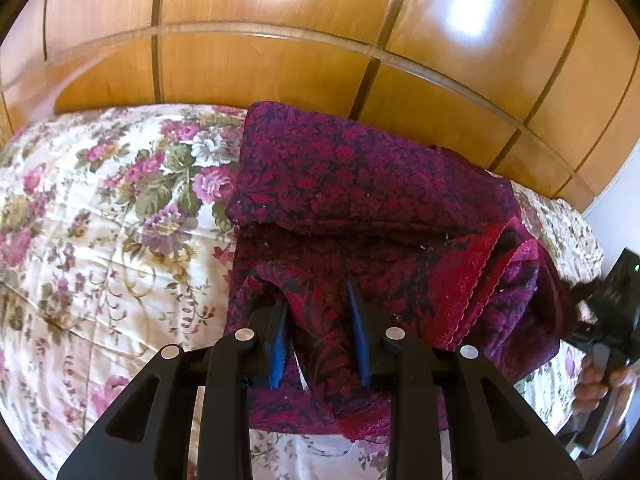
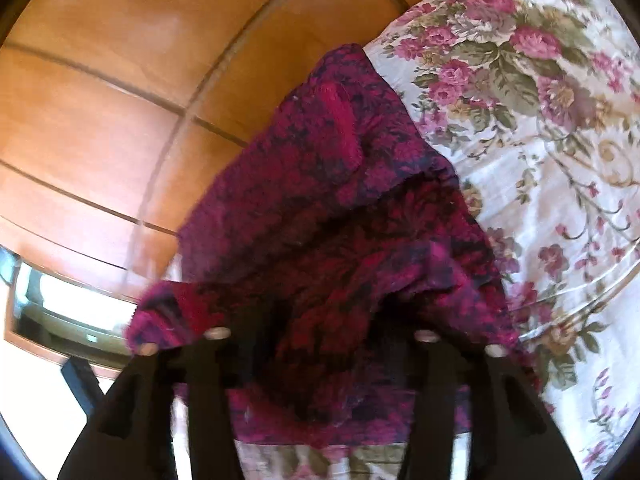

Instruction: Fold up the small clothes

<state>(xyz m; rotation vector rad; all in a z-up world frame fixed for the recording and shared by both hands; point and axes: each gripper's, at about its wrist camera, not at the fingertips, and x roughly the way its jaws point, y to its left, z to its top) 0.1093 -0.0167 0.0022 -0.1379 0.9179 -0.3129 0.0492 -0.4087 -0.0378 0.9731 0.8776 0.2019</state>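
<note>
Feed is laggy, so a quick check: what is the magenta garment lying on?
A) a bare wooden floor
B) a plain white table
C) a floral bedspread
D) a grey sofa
C: the magenta garment lies on a cream bedspread printed with pink flowers, with wooden panels behind it.

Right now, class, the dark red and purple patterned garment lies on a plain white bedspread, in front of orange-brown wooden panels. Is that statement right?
Not quite. The bedspread is not plain white: it is cream with pink flowers and green leaves, as the left wrist view shows. The rest holds: the dark red and purple patterned garment lies on it, in front of the orange-brown wooden panels.
</note>
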